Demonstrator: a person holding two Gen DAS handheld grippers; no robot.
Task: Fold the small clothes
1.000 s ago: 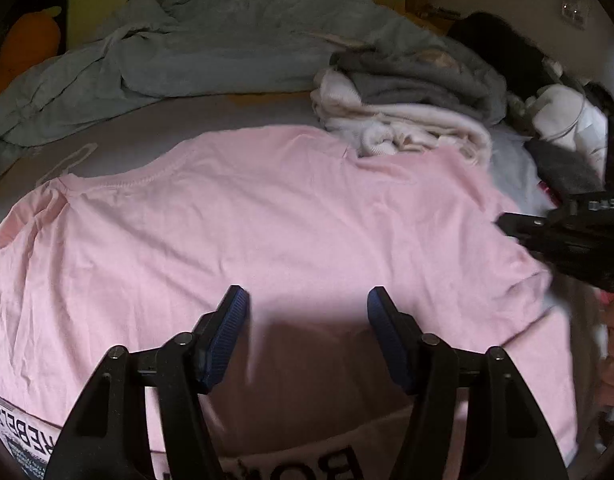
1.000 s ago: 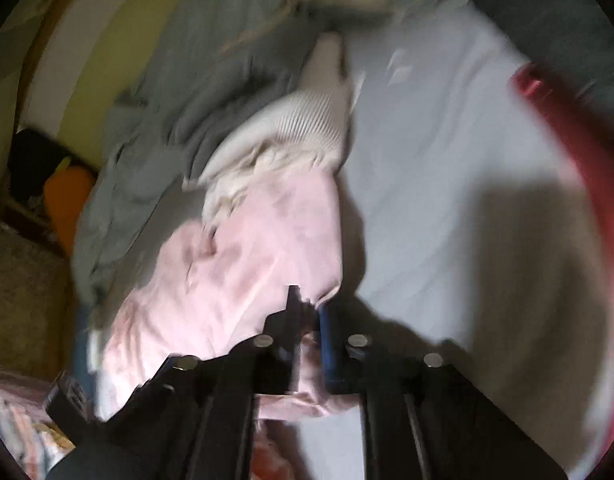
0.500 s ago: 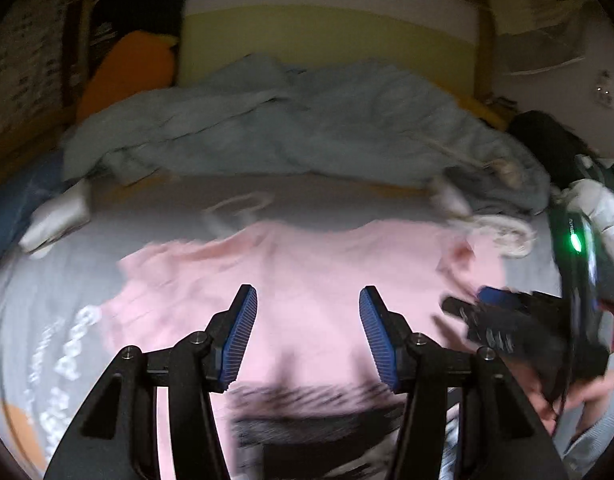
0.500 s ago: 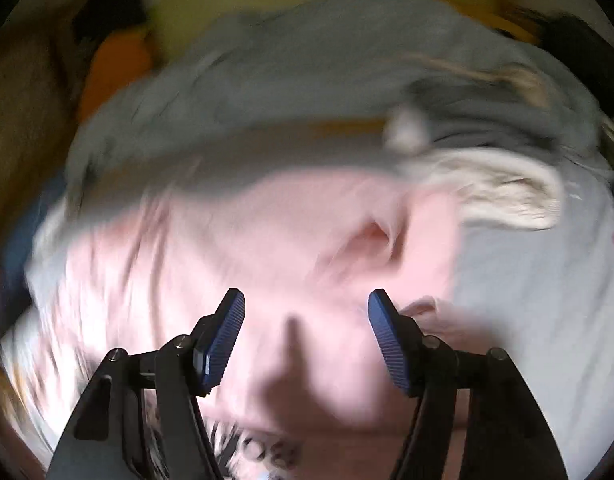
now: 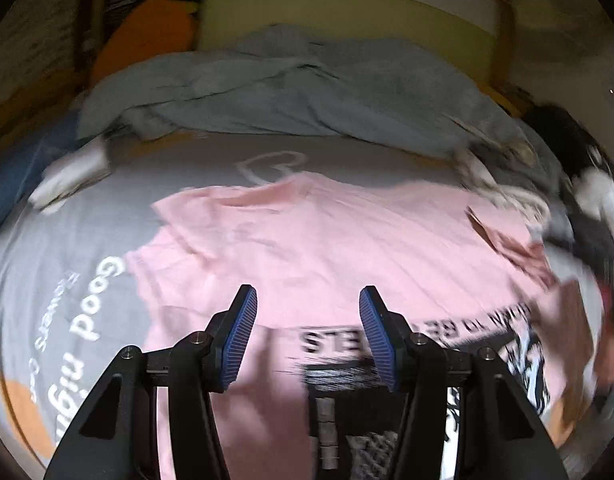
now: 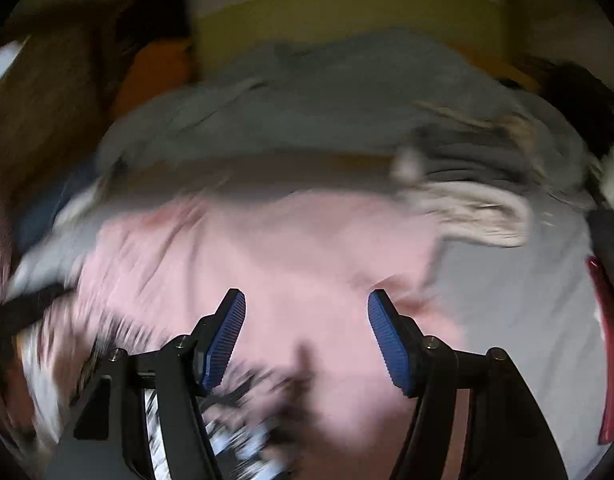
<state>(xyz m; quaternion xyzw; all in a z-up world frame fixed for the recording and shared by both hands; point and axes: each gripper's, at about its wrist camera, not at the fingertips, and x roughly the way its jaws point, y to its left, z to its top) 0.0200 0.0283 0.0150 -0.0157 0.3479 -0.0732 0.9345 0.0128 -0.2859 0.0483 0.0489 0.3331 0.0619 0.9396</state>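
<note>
The pink T-shirt [image 5: 347, 248] lies spread on the bed — black-and-white print showing at its near edge.

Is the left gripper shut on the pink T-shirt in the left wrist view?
No. The left gripper is open, its blue pads spread wide apart above the pink T-shirt, with nothing between them.

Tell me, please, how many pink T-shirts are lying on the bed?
1: the pink T-shirt lies spread on the grey bedsheet, ahead of both open grippers. The clothes pile at its far right corner may hide others.
</note>
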